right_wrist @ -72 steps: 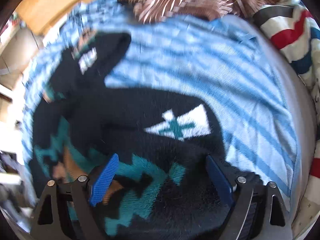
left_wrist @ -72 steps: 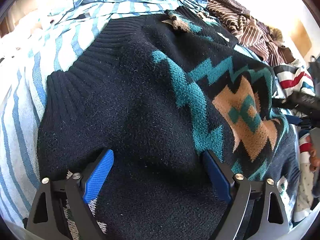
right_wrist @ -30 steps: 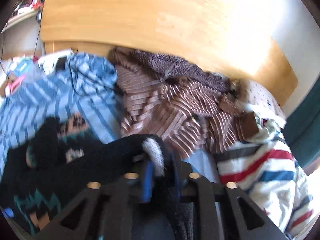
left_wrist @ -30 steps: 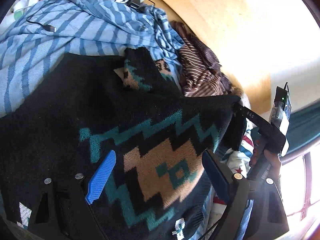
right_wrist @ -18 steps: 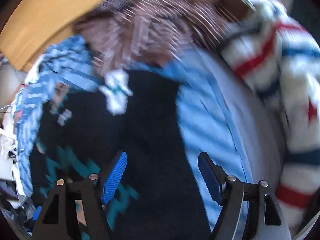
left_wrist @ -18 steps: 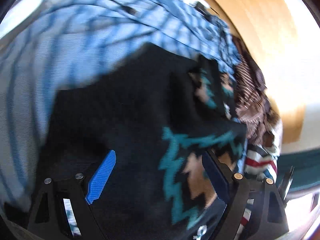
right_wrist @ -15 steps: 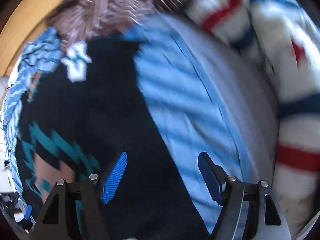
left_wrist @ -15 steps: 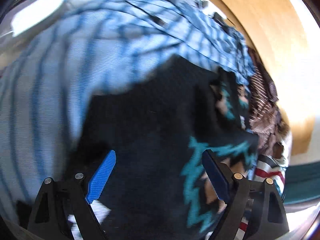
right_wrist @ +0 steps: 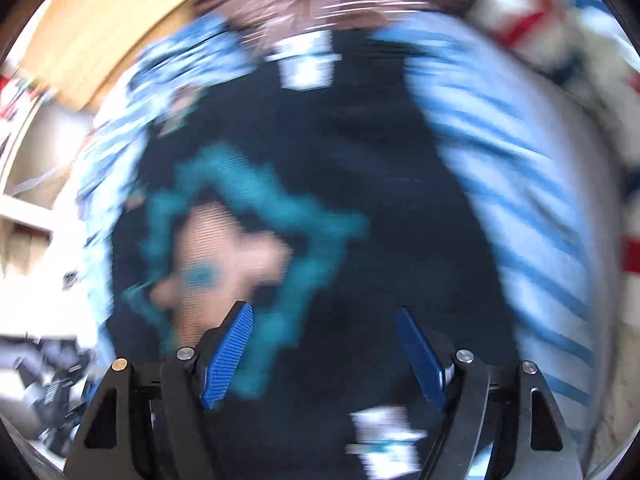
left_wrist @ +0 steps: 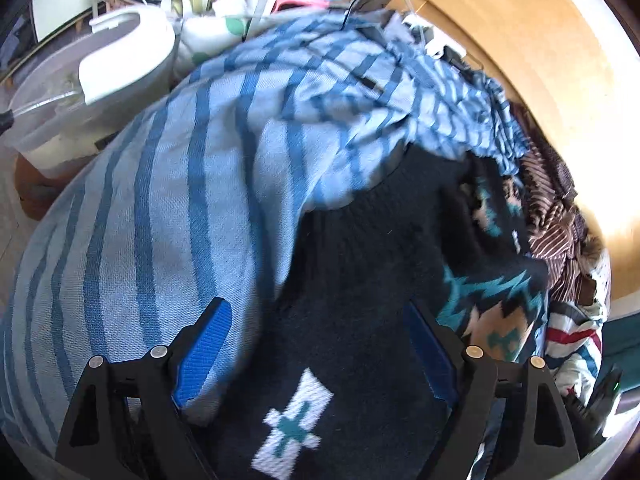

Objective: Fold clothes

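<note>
A black knitted sweater [left_wrist: 360, 280] with a teal zigzag and tan pattern lies on a blue-striped bedspread [left_wrist: 180, 200]. My left gripper [left_wrist: 316, 344] points down over the sweater's left edge. Its jaws are closing but still stand wide. One pad [left_wrist: 204, 356] is over the bedspread and the other [left_wrist: 430, 352] over the black knit, and neither presses. The right wrist view is blurred by motion. There my right gripper [right_wrist: 324, 352] hangs open above the sweater [right_wrist: 360, 200], beside its teal and tan star, with only flat knit between the pads.
A brown striped garment [left_wrist: 556, 216] and a white garment with red and blue stripes [left_wrist: 572, 340] are heaped at the sweater's far right. A wooden headboard [left_wrist: 540, 80] stands behind. A white plastic tub [left_wrist: 120, 68] and clutter sit beyond the bed's left edge.
My right gripper let go of the sweater edge it was pinching, opened, and swung down over the sweater. My left gripper moved to the sweater's left edge and narrowed a little.
</note>
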`<state>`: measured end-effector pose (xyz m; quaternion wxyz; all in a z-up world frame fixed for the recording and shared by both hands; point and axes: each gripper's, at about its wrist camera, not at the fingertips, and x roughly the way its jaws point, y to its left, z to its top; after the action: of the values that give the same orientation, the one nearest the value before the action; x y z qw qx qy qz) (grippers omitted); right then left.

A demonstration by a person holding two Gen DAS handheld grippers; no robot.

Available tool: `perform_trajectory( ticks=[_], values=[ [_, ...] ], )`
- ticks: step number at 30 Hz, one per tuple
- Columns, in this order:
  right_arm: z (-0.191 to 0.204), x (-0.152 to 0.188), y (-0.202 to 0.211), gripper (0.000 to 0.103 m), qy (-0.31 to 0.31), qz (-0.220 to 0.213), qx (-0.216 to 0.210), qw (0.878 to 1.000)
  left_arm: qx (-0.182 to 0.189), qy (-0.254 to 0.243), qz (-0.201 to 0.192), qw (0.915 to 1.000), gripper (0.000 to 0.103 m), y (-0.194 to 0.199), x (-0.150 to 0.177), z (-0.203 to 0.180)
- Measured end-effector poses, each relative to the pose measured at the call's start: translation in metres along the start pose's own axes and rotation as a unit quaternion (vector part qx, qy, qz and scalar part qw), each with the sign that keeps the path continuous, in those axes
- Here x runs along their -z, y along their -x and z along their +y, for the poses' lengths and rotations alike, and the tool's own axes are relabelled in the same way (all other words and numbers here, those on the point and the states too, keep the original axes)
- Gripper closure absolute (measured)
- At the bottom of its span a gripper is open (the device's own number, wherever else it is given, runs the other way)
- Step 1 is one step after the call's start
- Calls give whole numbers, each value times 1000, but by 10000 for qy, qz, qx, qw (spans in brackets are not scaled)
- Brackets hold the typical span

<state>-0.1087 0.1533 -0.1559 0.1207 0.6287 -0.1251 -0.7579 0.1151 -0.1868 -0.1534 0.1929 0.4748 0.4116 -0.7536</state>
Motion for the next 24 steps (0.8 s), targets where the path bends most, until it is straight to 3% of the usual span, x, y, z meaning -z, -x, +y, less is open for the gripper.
perform_trajectory(
  ticks=[2, 5, 8, 14, 18, 21, 24],
  values=[
    [46, -6, -14, 26, 464, 150, -184, 9986, 198, 51, 403, 9990, 59, -15, 4, 6],
    [123, -17, -32, 28, 1192, 123, -304, 9923, 8, -199, 380, 9991, 75, -19, 11, 5],
    [192, -32, -55, 28, 1707, 47, -115, 9852, 143, -30, 337, 9993, 84, -17, 10, 15],
    [295, -55, -143, 31, 2184, 497, 371, 9739, 820, 170, 312, 9960, 92, -6, 12, 24],
    [303, -60, -183, 31, 1682, 943, 649, 9791, 1329, -70, 260, 9908, 93, 5, 17, 17],
    [297, -57, -190, 31, 1678, 914, 645, 9794, 1649, -240, 239, 9857, 93, 9, 19, 11],
    [293, -56, -188, 39, 1744, 875, 592, 9790, 1775, -422, 299, 9828, 93, 7, 16, 4]
  ],
)
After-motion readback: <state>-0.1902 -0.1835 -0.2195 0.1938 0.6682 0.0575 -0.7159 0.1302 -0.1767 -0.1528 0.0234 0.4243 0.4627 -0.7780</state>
